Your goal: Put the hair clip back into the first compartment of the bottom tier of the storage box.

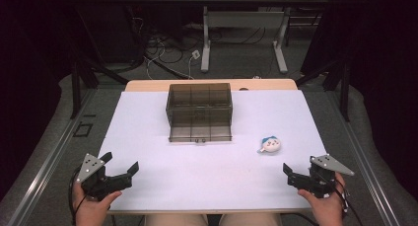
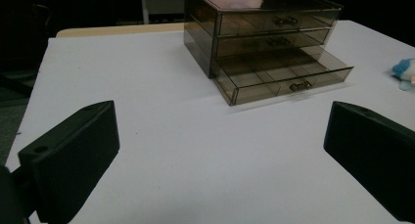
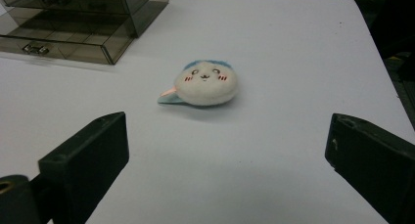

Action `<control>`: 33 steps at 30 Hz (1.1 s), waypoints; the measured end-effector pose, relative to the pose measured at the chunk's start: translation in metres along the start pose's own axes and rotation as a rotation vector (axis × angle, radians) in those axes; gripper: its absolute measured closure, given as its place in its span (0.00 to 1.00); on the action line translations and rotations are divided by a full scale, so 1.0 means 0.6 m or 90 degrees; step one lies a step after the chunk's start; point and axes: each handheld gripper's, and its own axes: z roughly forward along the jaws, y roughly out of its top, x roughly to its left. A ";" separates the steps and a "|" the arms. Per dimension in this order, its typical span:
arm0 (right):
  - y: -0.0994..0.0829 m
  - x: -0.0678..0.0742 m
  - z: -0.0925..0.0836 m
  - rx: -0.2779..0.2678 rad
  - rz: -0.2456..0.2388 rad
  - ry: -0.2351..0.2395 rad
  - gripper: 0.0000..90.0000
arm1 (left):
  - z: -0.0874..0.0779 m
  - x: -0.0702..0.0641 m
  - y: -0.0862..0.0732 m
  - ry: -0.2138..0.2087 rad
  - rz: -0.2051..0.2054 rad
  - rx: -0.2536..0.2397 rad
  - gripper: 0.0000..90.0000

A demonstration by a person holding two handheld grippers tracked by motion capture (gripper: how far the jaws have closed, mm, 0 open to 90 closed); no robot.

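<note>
A smooth, matte white table (image 1: 207, 181) carries a smoky translucent plastic drawer unit (image 1: 199, 110) toward 12 o'clock from the table's middle. It is a boxy cabinet of three shallow drawers stacked one above another, each with a small metal pull on its front. The bottom drawer (image 2: 284, 75) is slid out toward the person, its thin inner dividers showing through the tinted walls; the two above sit flush.

At about 4 o'clock from the cabinet, well apart from it, lies a small plush toy (image 1: 269, 145): a soft, fuzzy, rounded white lump with a blue cap, a stitched face with pink cheeks, and a pale blue-and-pink tail. In the right gripper view the toy (image 3: 205, 83) is wider than it is tall, its long axis running side to side, the face turned toward the camera and the tail tip pointing to 9 o'clock.

The left gripper (image 1: 121, 170) is held low at the table's 7 o'clock corner, its blocky black jaws spread wide and empty (cabinet straight ahead in its own view). The right gripper (image 1: 290, 172) sits at 5 o'clock, jaws likewise released, with the toy lying ahead between them, untouched.
</note>
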 end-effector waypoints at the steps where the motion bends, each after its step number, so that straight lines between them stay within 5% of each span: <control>1: 0.000 0.000 0.001 0.000 0.000 -0.005 0.02 | -0.001 0.000 0.001 0.004 0.006 -0.002 0.00; 8: 0.003 0.005 0.002 0.025 -0.007 -0.007 0.02 | -0.001 -0.009 0.002 -0.005 0.024 0.027 0.00; 12: 0.006 0.010 0.011 0.013 -0.006 -0.006 0.02 | 0.000 -0.013 0.001 -0.011 0.019 0.030 0.00; 33: 0.062 0.011 0.043 0.116 0.000 0.011 0.02 | 0.002 -0.010 -0.002 -0.024 -0.009 0.035 0.00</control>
